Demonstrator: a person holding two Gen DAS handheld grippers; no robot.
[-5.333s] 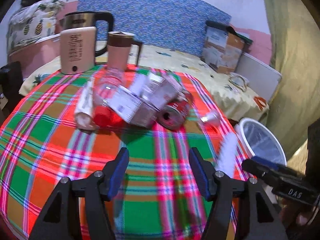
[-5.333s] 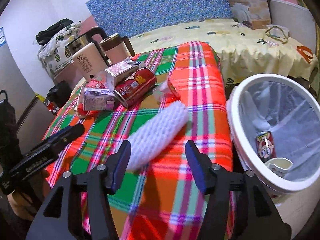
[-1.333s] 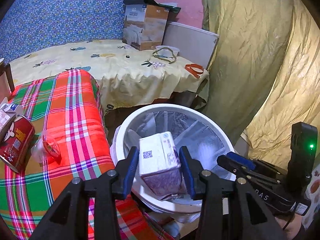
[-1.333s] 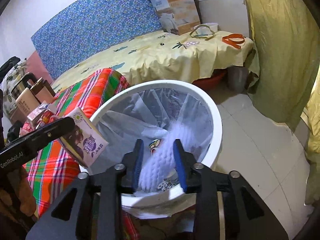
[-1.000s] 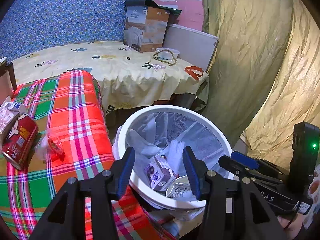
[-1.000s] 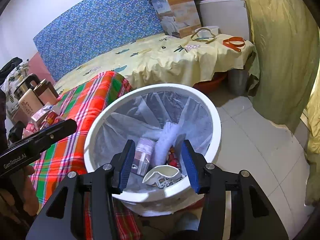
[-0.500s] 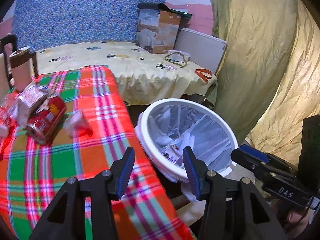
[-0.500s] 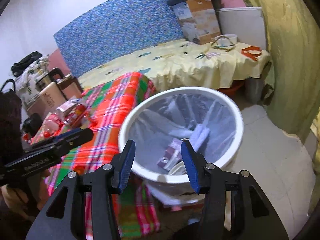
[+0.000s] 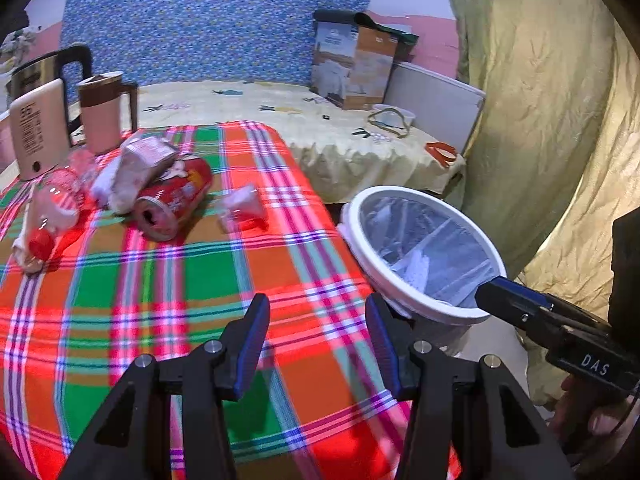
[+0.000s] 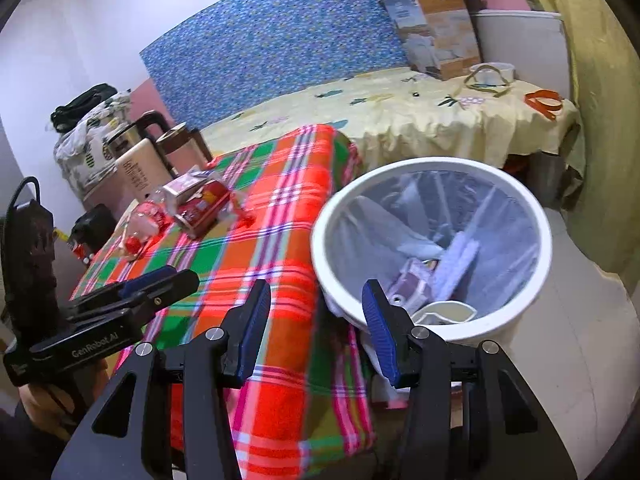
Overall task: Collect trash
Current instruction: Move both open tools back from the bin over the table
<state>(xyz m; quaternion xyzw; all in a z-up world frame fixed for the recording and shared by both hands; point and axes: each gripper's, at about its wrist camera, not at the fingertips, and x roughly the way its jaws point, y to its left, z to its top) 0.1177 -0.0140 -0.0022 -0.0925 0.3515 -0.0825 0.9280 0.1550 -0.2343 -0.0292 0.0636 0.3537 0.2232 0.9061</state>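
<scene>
My left gripper (image 9: 316,340) is open and empty above the near part of the plaid tablecloth (image 9: 160,280). Trash lies at the far left of the table: a red can (image 9: 174,200), a crumpled carton (image 9: 140,160) on it, a clear bottle with a red cap (image 9: 48,216), and a small clear wrapper (image 9: 242,208). My right gripper (image 10: 316,332) is open and empty, between the table's edge and the white bin (image 10: 432,172). The bin holds a purple carton (image 10: 412,276), a white foam sleeve (image 10: 456,264) and a paper cup (image 10: 444,312).
A beige box (image 9: 36,128), a kettle (image 9: 44,64) and a brown jug (image 9: 102,112) stand at the table's back left. A bed with a yellow sheet (image 9: 320,136) lies behind. A yellow curtain (image 9: 560,120) hangs at the right.
Both grippers dropped their items, the purple carton and the foam sleeve, into the bin. Both then swung left, back toward the table.
</scene>
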